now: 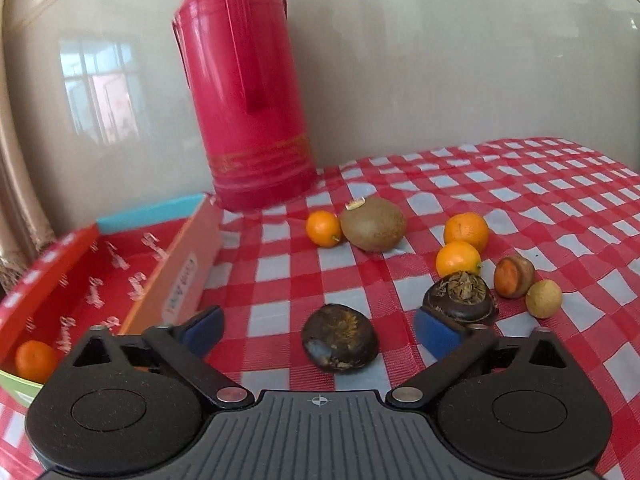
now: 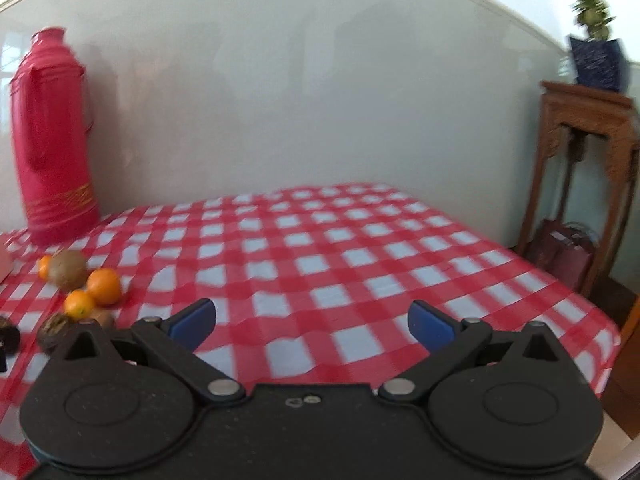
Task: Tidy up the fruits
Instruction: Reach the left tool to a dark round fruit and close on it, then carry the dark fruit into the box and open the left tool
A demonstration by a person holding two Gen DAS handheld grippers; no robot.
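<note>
The red box [image 1: 60, 280] sits left of the loose fruit and holds one small orange [image 1: 35, 361]. Left gripper [image 1: 318, 330]: jaws wide apart, empty, straddling a dark water chestnut [image 1: 340, 338] on the checked cloth [image 1: 520, 192]. Recommended: close squarely across its middle, gently. Right gripper [image 2: 312, 326]: spread wide, empty, over bare cloth. Loose count: one kiwi [image 1: 374, 223], three oranges, two dark chestnuts, two small brownish fruits.

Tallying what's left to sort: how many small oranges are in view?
4. One orange in the box, one against the kiwi's left side, and two side by side right of the kiwi. The left gripper may hide more in the box.
</note>
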